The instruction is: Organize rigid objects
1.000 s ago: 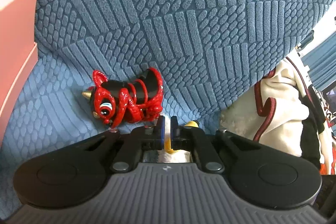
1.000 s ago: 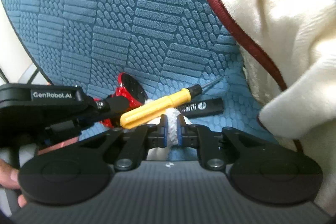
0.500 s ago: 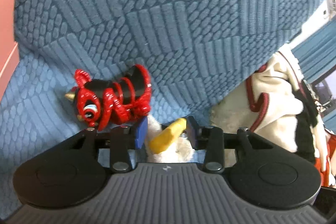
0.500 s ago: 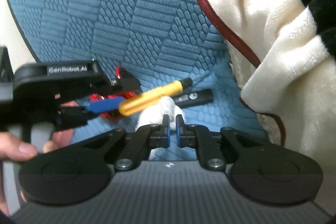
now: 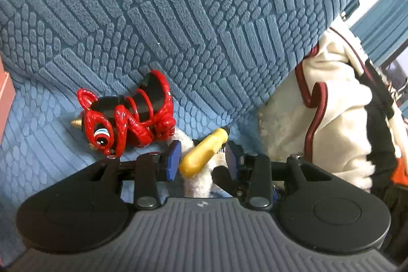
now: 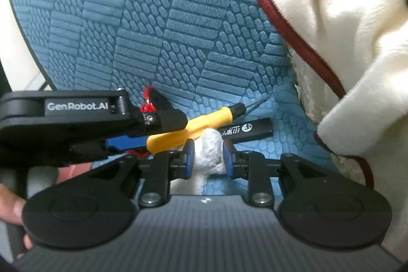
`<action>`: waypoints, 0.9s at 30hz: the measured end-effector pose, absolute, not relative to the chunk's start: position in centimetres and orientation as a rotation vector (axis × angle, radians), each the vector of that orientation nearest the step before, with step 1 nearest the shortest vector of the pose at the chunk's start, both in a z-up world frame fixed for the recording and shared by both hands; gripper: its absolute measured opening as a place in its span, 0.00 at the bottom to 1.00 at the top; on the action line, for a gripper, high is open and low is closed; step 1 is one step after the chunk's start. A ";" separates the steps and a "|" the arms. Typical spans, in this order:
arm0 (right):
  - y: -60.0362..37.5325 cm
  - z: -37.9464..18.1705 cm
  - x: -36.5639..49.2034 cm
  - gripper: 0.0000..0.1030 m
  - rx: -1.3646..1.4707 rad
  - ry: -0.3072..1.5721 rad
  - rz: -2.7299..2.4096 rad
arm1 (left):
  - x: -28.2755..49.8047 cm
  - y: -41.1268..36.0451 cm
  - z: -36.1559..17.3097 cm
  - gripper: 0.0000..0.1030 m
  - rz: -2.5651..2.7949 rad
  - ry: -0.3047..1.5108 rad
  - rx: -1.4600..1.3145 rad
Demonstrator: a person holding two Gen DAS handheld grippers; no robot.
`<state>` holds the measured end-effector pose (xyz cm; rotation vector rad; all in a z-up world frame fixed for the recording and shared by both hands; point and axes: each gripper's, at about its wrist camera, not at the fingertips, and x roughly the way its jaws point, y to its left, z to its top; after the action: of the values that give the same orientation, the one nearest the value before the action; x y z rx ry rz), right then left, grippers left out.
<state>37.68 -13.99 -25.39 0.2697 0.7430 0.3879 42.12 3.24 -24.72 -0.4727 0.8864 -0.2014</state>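
Screwdriver (image 5: 204,153) lay between my left tool (image 5: 202,157)'s spread fingers, ready to pinch; right tool (image 6: 207,153), part-spread, bracketed the white plush (image 6: 210,152) steadying it underneath.

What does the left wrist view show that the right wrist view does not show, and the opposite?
Only the left wrist view shows the whole red and black toy, lying against the blue cushion.

Only the right wrist view shows the black stick with white print and the screwdriver's metal tip.

Both show the yellow screwdriver, the white fluffy thing under it and the cream garment.
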 end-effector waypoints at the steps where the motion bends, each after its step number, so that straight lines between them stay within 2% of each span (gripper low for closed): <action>1: -13.8 -25.4 37.7 0.28 0.263 0.740 0.392 | 42.1 3.1 -24.6 0.43 -0.203 0.889 -0.454; 5: -13.6 -25.5 37.8 0.26 0.242 0.734 0.395 | 42.3 2.2 -24.5 0.43 -0.201 0.898 -0.394; 13: -13.5 -24.7 38.0 0.14 0.223 0.739 0.396 | 42.8 0.8 -25.1 0.43 -0.186 0.900 -0.345; 14: -13.5 -24.6 37.9 0.14 0.218 0.740 0.397 | 42.8 0.8 -25.1 0.41 -0.178 0.897 -0.346; 15: -13.4 -24.5 37.8 0.13 0.212 0.740 0.397 | 42.9 0.7 -25.2 0.33 -0.176 0.899 -0.347; 27: -12.8 -22.8 35.0 0.12 0.158 0.777 0.410 | 39.0 2.9 -23.1 0.27 -0.121 0.806 -0.405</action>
<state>34.95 -12.78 -22.83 0.1576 0.7766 0.4103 39.04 2.89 -23.11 -0.4047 0.8056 -0.1214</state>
